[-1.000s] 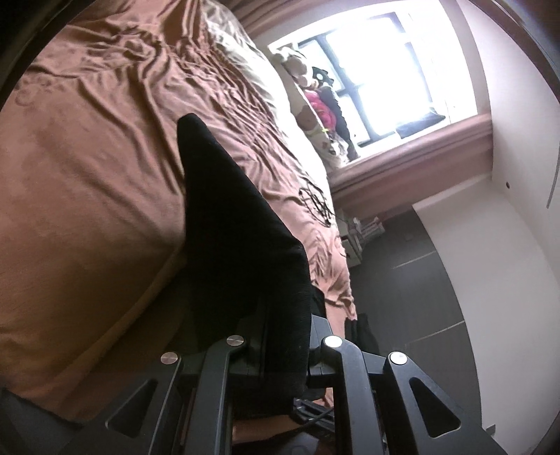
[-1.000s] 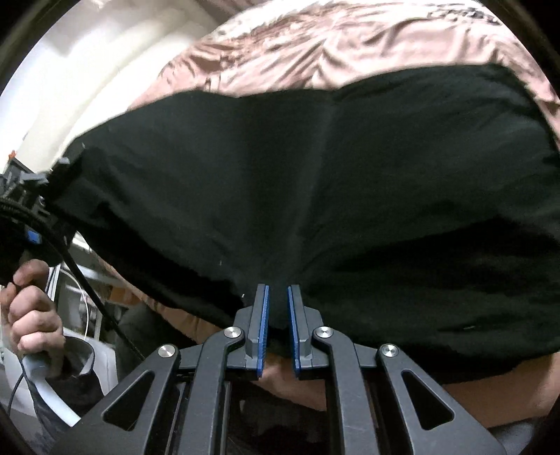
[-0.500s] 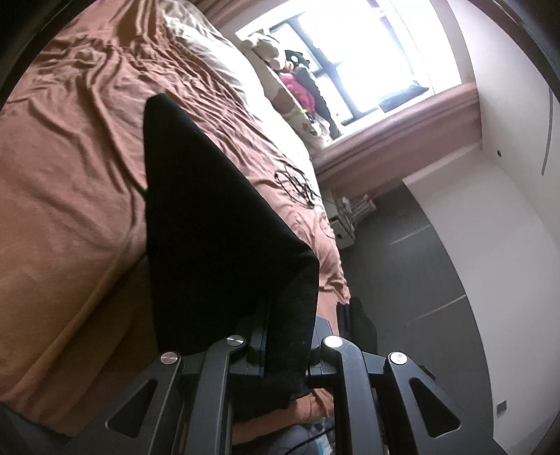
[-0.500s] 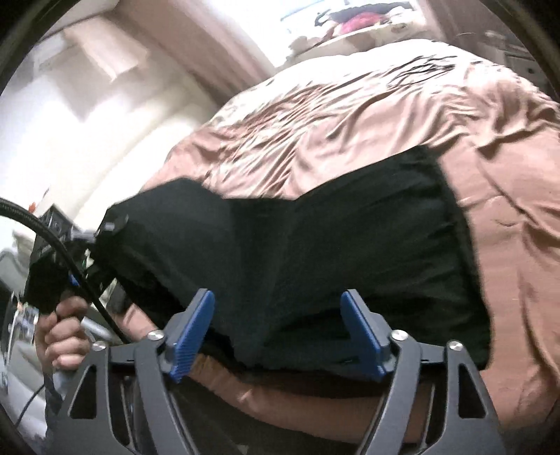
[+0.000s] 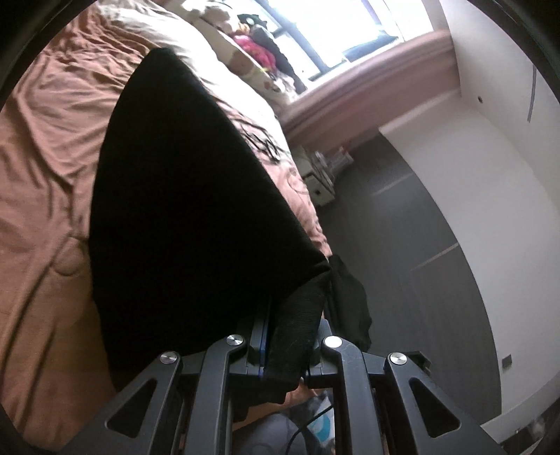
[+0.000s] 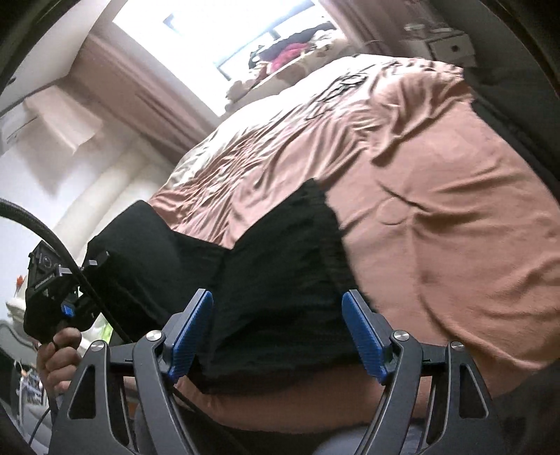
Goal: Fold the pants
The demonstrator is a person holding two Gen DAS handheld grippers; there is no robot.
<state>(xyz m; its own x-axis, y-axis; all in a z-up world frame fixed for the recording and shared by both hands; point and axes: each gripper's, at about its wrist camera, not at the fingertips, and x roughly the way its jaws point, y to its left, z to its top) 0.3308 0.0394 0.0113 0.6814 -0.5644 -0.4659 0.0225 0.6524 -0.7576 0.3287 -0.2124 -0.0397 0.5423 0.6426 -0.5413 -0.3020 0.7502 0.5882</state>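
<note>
While the left gripper (image 5: 290, 346) clamped a bunched corner of the black fabric pants (image 5: 182, 210), its jaws stood narrow on the cloth and lifted that edge off the rumpled brown satin bedspread (image 5: 45, 140). Right gripper (image 6: 276, 332) was spread wide — blue-padded fingers (image 6: 364, 336) on either side of the pants' near edge, not pressing it. In the right wrist view the pants (image 6: 280, 280) lay partly folded on the near part of the bedspread (image 6: 437, 210), one side raised toward the left gripper (image 6: 84, 276) — a hand (image 6: 59, 353) gripped its handle. A bright window (image 5: 336, 28) sat beyond the bed.
</note>
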